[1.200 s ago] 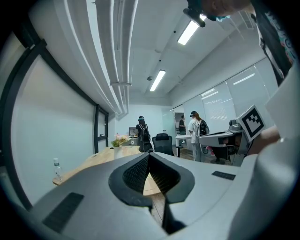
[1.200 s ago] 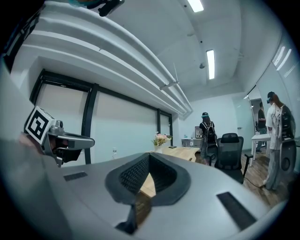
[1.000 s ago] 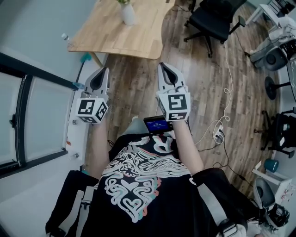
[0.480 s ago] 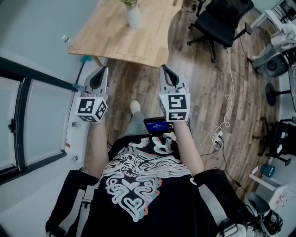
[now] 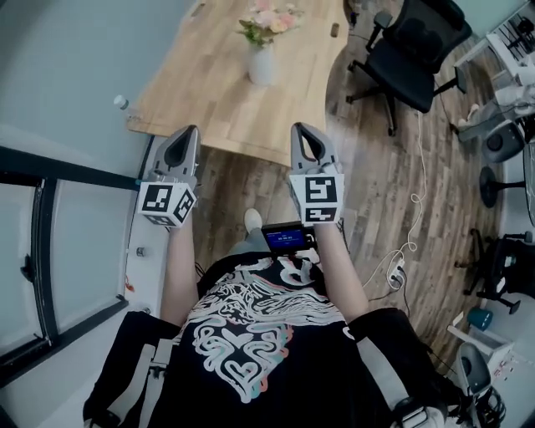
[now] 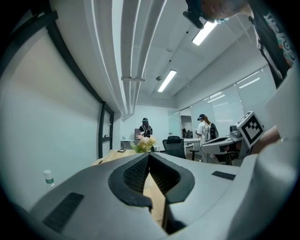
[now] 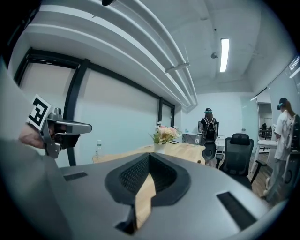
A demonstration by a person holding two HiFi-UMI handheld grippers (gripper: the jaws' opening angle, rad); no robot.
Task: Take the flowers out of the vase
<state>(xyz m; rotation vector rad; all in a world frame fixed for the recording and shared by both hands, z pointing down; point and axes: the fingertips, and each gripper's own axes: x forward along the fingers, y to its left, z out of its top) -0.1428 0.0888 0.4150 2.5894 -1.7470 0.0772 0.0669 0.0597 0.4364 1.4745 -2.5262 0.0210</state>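
Note:
A white vase (image 5: 261,64) with pink and cream flowers (image 5: 269,22) stands on a wooden table (image 5: 209,92) ahead of me. The flowers (image 7: 165,134) show far off in the right gripper view, and the same flowers (image 6: 143,144) peek over the jaws in the left gripper view. My left gripper (image 5: 185,136) and right gripper (image 5: 303,134) are both shut and empty, held side by side at the table's near edge, well short of the vase.
A black office chair (image 5: 411,50) stands right of the table. A small bottle (image 5: 121,102) sits at the table's left corner. A dark-framed glass wall (image 5: 50,217) runs along the left. Cables and a power strip (image 5: 394,247) lie on the wood floor. Two people (image 6: 145,129) stand far back.
Both grippers have advanced together toward the table, from over bare floor to its near edge. The vase and flowers have come fully into the head view.

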